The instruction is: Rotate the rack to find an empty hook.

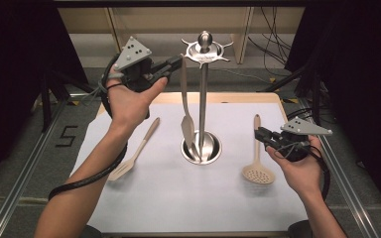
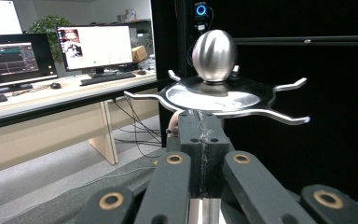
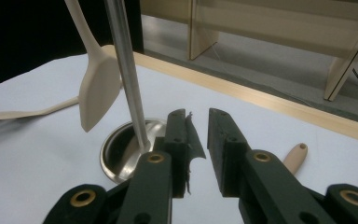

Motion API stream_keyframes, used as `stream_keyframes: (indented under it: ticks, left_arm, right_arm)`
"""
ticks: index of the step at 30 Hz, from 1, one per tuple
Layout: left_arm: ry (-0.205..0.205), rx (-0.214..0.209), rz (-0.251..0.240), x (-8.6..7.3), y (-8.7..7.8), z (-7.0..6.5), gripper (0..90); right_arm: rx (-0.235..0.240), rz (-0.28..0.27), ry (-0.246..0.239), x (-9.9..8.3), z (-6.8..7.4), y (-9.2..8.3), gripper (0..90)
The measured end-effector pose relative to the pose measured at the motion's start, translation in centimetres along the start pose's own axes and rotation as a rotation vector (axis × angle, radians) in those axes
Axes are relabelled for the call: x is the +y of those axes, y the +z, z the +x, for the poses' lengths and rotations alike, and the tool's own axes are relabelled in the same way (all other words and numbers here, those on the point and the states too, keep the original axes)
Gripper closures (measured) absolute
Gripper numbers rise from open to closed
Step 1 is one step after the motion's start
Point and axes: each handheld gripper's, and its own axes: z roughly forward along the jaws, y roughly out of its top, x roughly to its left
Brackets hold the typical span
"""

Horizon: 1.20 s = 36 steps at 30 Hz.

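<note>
A steel utensil stand (image 1: 202, 99) rises from a round base (image 1: 202, 147) mid-table, topped by a hooked disc and ball knob (image 2: 214, 55). A beige spatula (image 1: 187, 126) hangs from a left hook, blade near the base. My left gripper (image 1: 176, 62) is up at the handle's top with its jaws together (image 2: 200, 116); the handle's end (image 2: 171, 127) peeks just left of the tips. My right gripper (image 1: 258, 134) hovers low at the right, jaws slightly apart (image 3: 198, 116) with nothing between them. The beige skimmer (image 1: 258, 171) lies beneath it, its handle end (image 3: 296, 156) beside the right jaw.
A beige slotted turner (image 1: 134, 153) lies on the white sheet (image 1: 178, 208) left of the stand. The table's wooden edge (image 3: 279, 105) runs behind. Metal rails (image 1: 25, 168) and black curtains flank the table; a desk with monitors (image 2: 93, 46) stands beyond.
</note>
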Motion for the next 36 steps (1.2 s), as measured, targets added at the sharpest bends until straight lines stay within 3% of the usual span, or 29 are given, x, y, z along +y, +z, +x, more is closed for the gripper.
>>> stream_keyframes:
  ticks: [3, 5, 8, 13, 14, 19, 22, 23, 26, 28, 29, 34, 36]
  left_arm:
    - [-0.002, 0.010, 0.000, 0.0, 0.1, 0.2, 89.5]
    - [-0.001, 0.013, -0.001, 0.0, 0.1, 0.3, 89.5]
    - [-0.001, 0.014, -0.002, 0.0, 0.2, 0.5, 89.4]
    - [0.001, -0.001, -0.010, -0.3, -0.1, 0.7, 88.3]
    - [0.000, -0.002, -0.010, -0.4, -0.2, 0.8, 86.3]
    - [0.011, -0.002, -0.015, -1.2, -1.3, 1.2, 77.0]
    - [0.052, 0.022, -0.020, -1.7, -2.1, 1.5, 73.6]
    - [0.060, 0.024, -0.013, -1.9, -2.4, 1.6, 70.8]
    - [0.068, 0.031, 0.012, -2.8, -3.1, 2.0, 62.1]
    - [0.050, 0.038, 0.015, -3.6, -3.7, 2.4, 58.3]
    - [0.046, 0.040, 0.019, -3.9, -3.9, 2.6, 55.9]
    - [0.030, 0.048, 0.071, -6.2, -4.6, 3.5, 49.5]
    - [0.038, 0.064, 0.117, -7.2, -4.7, 4.0, 47.2]
  right_arm:
    - [-0.002, -0.001, -0.001, 0.0, 0.0, 0.0, 78.5]
    - [0.002, 0.014, 0.038, 0.0, 0.2, -0.1, 78.3]
    - [-0.005, -0.006, 0.030, 0.0, 0.1, 0.0, 78.0]
    - [0.002, 0.008, 0.024, 0.0, 0.0, -0.1, 76.7]
    - [-0.003, 0.010, 0.045, 0.0, 0.2, -0.1, 76.2]
    - [-0.013, 0.003, 0.050, -0.2, -0.2, -0.1, 75.6]
    - [-0.018, 0.005, 0.051, -0.2, -0.3, -0.1, 75.0]
    - [-0.008, 0.031, 0.049, -0.1, -0.4, -0.3, 74.8]
    - [-0.018, 0.019, 0.041, -0.1, -0.5, -0.2, 74.3]
    - [-0.024, 0.001, 0.035, -0.1, -0.6, -0.1, 74.0]
    - [-0.023, 0.013, 0.059, -0.2, -0.5, -0.2, 73.8]
    - [-0.003, 0.053, 0.081, -0.2, -0.5, -0.3, 72.9]
    - [-0.005, 0.045, 0.046, -0.3, -0.7, -0.2, 72.6]
